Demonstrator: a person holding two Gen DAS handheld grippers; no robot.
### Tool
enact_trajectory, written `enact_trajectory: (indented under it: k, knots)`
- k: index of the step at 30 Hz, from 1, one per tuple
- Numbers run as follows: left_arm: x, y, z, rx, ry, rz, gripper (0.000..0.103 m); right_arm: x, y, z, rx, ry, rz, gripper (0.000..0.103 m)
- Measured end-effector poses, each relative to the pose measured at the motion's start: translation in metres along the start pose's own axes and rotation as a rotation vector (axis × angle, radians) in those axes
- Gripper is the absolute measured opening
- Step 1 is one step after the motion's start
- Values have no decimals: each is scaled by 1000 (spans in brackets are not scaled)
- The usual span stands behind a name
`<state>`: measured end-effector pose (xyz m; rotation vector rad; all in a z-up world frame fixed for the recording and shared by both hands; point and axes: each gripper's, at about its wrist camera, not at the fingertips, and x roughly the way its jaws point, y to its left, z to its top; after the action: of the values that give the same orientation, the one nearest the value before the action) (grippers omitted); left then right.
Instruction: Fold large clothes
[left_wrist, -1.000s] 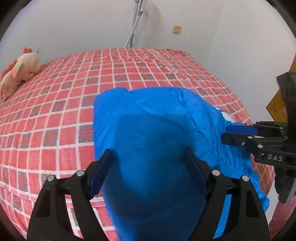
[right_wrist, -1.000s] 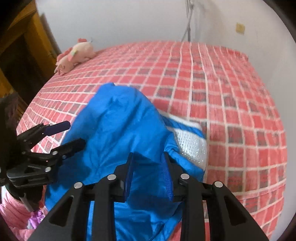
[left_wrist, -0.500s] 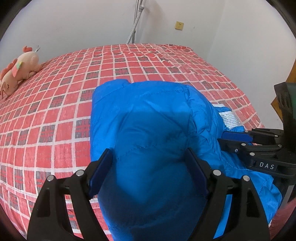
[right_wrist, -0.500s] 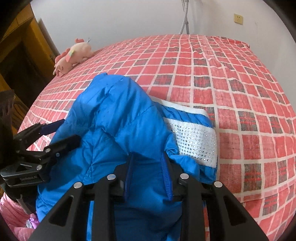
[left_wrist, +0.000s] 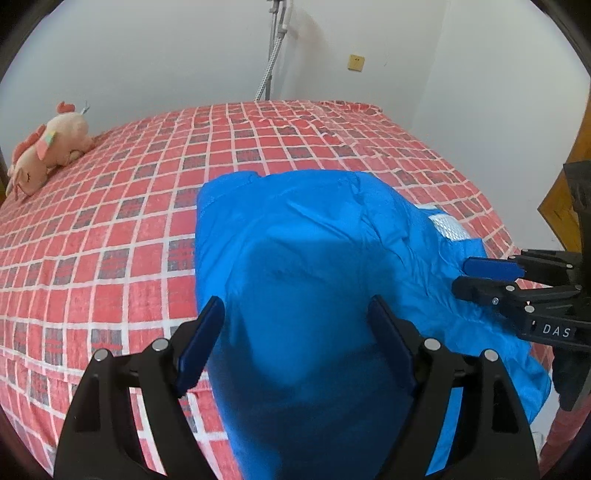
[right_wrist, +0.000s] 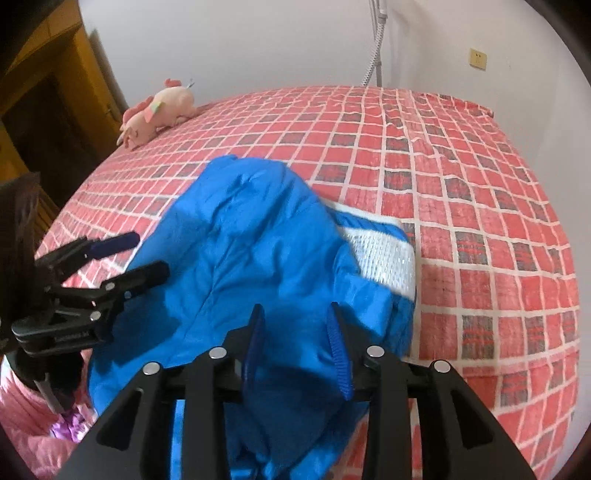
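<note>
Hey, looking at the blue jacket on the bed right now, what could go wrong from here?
1. The blue jacket lies at the near edge of the red checked bed, part of it hanging over; it may slide off.
2. The right tool has just been opening with fabric bunched between its jaws, so that bunch might drop and undo the fold.
3. The left tool stands wide over the jacket without gripping, so nothing steadies that side.

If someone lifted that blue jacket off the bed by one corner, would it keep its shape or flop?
Probably flop: the blue jacket lies creased and bunched on the bed, with one end drooping over the edge. Its puffy look suggests it is light. The smooth, shiny cloth may slip from a light grip.
</note>
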<state>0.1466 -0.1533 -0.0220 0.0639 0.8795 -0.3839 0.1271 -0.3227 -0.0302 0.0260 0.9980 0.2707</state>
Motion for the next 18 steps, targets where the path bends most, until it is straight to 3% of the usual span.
enact_trajectory:
  k: [5,10,18]
  knots:
    - [8,0,-5,-8,4,4,80,19,-6,-3,30,27,22,35]
    - [1,1,-4,-8,10,-1,80,10,-6,-2,38,17,31,36]
    - [-19,7,-7,-3,14,2,81,-25,-3,-7,47,-14,29,54]
